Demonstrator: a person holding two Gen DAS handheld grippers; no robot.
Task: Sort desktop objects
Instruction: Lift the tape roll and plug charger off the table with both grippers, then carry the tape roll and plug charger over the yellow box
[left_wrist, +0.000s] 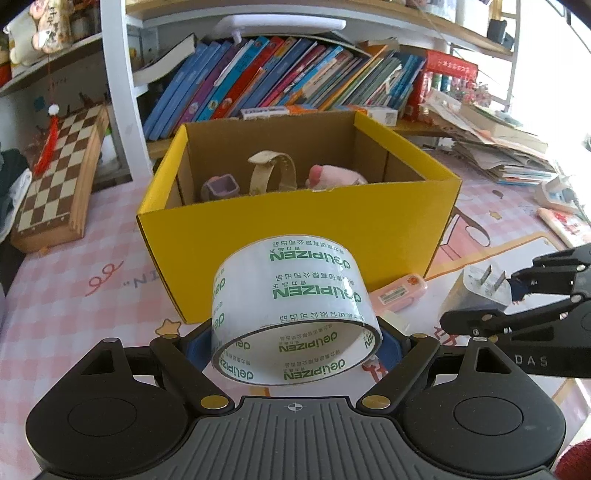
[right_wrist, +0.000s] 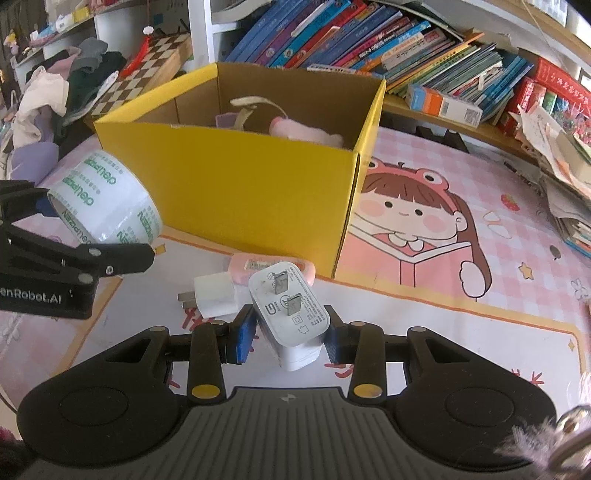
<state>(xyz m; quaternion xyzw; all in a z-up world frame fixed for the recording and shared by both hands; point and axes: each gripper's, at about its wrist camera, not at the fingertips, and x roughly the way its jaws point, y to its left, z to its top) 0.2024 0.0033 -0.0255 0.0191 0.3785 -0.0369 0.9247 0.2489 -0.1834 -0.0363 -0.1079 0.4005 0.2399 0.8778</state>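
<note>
My left gripper (left_wrist: 295, 341) is shut on a roll of clear tape (left_wrist: 291, 310) printed in green, held above the mat in front of the yellow box (left_wrist: 295, 232). The same tape roll (right_wrist: 105, 199) shows at the left of the right wrist view. My right gripper (right_wrist: 290, 334) is shut on a white charger (right_wrist: 290, 308), prongs facing up; that charger (left_wrist: 480, 291) also appears right of the box in the left wrist view. A smaller white plug (right_wrist: 216, 295) and a pink eraser (right_wrist: 273, 267) lie on the mat. Inside the box sit a watch strap (left_wrist: 273, 171), a purple item (left_wrist: 219, 188) and a pink plush (left_wrist: 332, 177).
A bookshelf of leaning books (left_wrist: 288, 74) stands behind the box. A chessboard (left_wrist: 55, 177) leans at the left, clothes (right_wrist: 55, 96) pile beyond it. Stacked papers (left_wrist: 495, 144) crowd the right. The cartoon desk mat (right_wrist: 424, 229) lies right of the box.
</note>
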